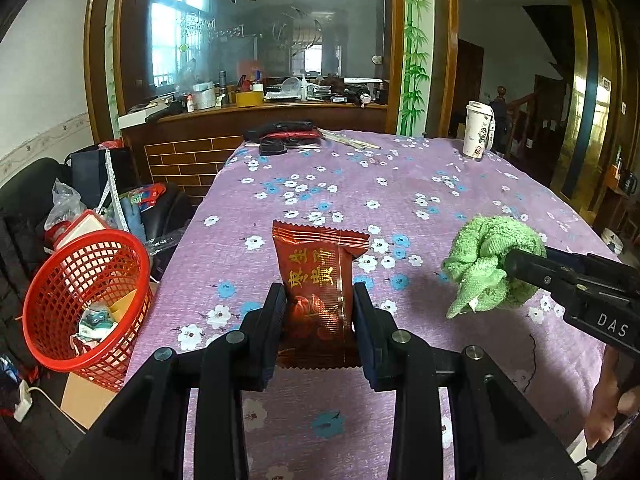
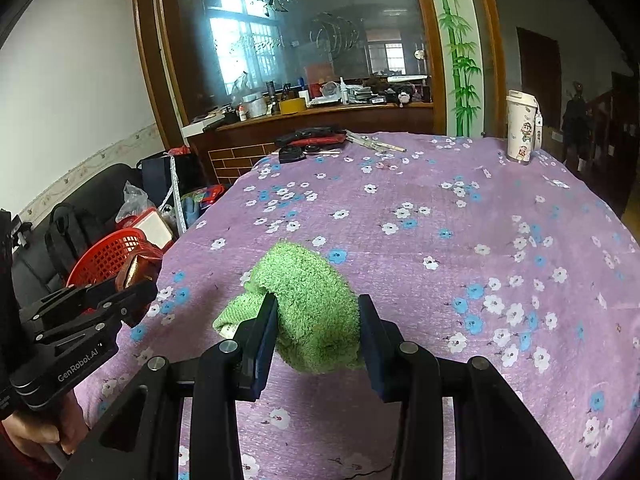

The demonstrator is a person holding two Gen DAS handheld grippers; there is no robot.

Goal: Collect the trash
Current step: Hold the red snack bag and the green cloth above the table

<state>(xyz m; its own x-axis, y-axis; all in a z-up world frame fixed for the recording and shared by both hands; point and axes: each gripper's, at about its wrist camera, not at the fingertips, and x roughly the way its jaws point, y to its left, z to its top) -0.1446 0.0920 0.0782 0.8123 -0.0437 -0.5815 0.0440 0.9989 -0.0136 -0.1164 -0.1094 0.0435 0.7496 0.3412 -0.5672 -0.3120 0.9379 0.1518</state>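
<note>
Left gripper [image 1: 320, 300] pinches crinkly foil wrapper [image 1: 320, 280]; right gripper [image 2: 318, 320] seemingly squeezes fluffy cloth [image 2: 312, 300].

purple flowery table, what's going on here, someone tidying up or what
A person is clearing trash with a handheld gripper in each hand. The left gripper is shut on a red snack wrapper, and the right gripper is shut on a bunched green cloth, both held over the tablecloth. A red mesh basket with some scraps already in it stands off the table's left edge. The wrapper is not yet in it.

Purple floral-clothed table [image 2: 420, 240] with white cup [image 2: 521, 128] and dark clutter [image 2: 312, 138] far off.
</note>
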